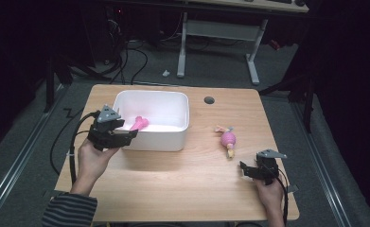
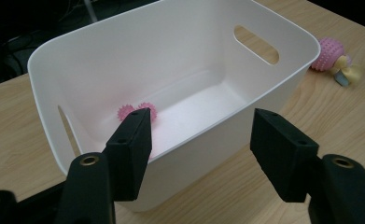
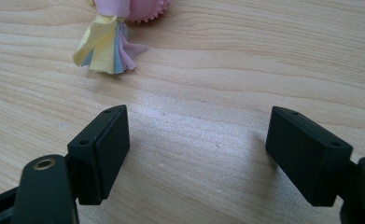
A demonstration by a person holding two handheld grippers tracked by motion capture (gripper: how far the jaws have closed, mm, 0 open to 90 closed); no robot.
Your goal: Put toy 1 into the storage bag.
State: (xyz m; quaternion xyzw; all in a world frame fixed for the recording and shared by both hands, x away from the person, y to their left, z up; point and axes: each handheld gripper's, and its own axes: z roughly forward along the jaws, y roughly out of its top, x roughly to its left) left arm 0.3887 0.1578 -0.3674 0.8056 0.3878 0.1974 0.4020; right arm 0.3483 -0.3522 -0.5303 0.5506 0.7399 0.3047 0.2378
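Note:
A white plastic bin [image 1: 173,139] stands on the wooden table [image 1: 182,189], left of centre. A pink spiky toy [image 1: 139,123] lies on its floor, and the left gripper view shows this toy [image 2: 138,112] past the bin's near wall [image 2: 171,56]. My left gripper [image 1: 126,137] hovers at the bin's front left corner, its jaws [image 2: 201,126] open with nothing held. A pink ball toy with pastel ribbons [image 1: 228,140] lies on the table right of the bin. My right gripper [image 1: 246,170] rests low near the front right, open and empty [image 3: 196,123], with the ribbon tail [image 3: 108,44] just ahead.
A grey round cable cap [image 1: 209,100] sits in the tabletop behind the ball toy. A white desk frame [image 1: 218,42] and cables on the floor [image 1: 135,61] lie beyond the far edge. The room around is dark.

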